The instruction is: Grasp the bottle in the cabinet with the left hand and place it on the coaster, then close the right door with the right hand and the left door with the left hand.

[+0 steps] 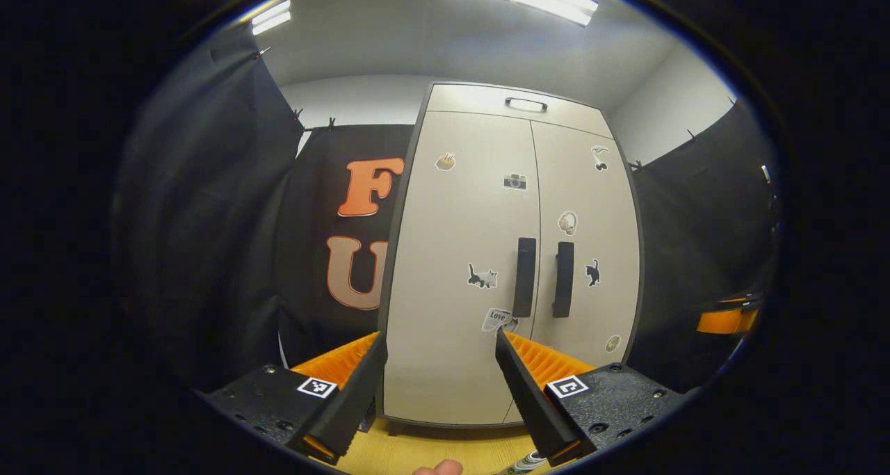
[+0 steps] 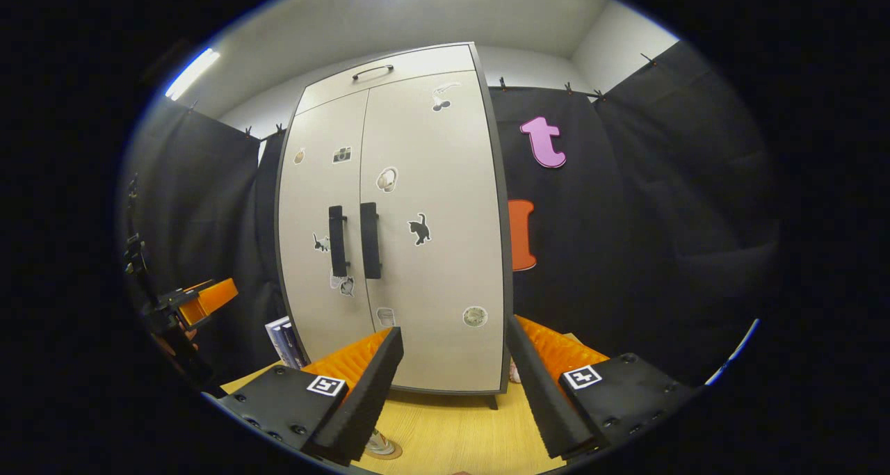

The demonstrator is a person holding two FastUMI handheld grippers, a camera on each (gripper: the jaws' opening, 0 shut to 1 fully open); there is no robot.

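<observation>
**Q:** What does your left gripper view show?

**A:** My left gripper is spread wide, nothing between its ribbed wedge fingers. Ahead stands the cabinet, tall and upright, smooth pale matte panels in a dark frame. Both doors are shut: the left door and right door meet at a thin vertical seam, with two dark bar handles running up and down on either side of it. Small stickers dot the doors. At the bottom edge, on the yellow wooden table, I see a sliver of the bottle, near my right-hand finger; its shape and direction are too cut off to tell. At the far right is my right gripper.

**Q:** And the right gripper view?

**A:** My right gripper is also spread apart and empty. The same cabinet stands shut. By my left-hand finger, low down, a round flat coaster lies on the table with something pale on it, mostly hidden. My left gripper hangs at the far left.
</observation>
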